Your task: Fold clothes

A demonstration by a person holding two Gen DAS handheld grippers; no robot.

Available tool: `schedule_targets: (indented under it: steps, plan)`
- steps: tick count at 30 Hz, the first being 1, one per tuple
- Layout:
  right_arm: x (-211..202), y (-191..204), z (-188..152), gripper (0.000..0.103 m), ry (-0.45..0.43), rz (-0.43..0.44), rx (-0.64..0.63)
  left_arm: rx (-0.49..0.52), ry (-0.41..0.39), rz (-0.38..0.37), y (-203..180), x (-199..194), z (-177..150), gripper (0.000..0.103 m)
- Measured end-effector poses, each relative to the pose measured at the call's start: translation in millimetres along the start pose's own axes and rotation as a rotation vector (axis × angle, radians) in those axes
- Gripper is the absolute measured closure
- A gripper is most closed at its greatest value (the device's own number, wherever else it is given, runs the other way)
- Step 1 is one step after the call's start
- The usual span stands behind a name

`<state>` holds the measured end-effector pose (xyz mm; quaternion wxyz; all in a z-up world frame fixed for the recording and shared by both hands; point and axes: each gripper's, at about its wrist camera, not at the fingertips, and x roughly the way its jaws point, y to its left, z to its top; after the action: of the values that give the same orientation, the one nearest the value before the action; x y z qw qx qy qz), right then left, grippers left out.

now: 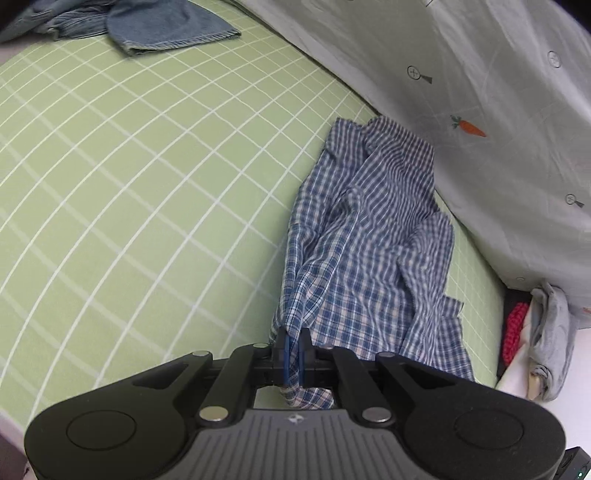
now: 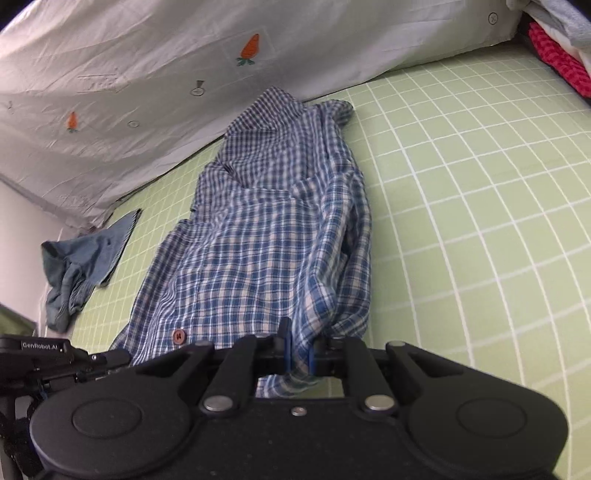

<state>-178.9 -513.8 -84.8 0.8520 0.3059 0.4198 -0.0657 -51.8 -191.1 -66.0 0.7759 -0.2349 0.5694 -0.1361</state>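
A blue and white checked shirt lies crumpled on the green grid bedsheet, its collar end toward the pale quilt. My left gripper is shut on the shirt's near hem, the cloth pinched between its blue pads and hanging below them. In the right wrist view the same checked shirt stretches away from me, a brown button near its lower edge. My right gripper is shut on a bunched fold of the hem. The left gripper's body shows at the lower left of that view.
A pale quilt with carrot prints runs along the far side of the bed. Blue denim garments lie at the bed's far end, seen also as denim beside the shirt. Red, grey and white clothes are stacked at the other end.
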Motion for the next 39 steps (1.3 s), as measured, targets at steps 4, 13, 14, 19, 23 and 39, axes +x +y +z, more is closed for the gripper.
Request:
schedule_targets:
  steps: [4,13,14,19,23,39]
  plan:
    - [-27,-14,-8,0.094,0.018,0.050,0.012,-0.066,-0.015,0.015,-6,-22,-26,0.099]
    - [-36,-46,17,0.094,0.030,0.189,0.033,-0.184,-0.153,0.007,-35,-41,-41,0.099]
    - [-35,-47,20,0.094,0.036,0.200,0.029,-0.201,-0.162,0.006,-36,-42,-42,0.099]
    - [-37,-50,32,0.094,0.044,0.253,0.013,-0.292,-0.197,0.002,-37,-53,-49,0.100]
    - [-31,-54,42,0.095,0.054,0.281,0.046,-0.339,-0.196,0.026,-37,-50,-43,0.100]
    - [27,-33,168,0.095,-0.067,0.292,0.100,-0.316,-0.233,-0.092,-65,18,82,0.100]
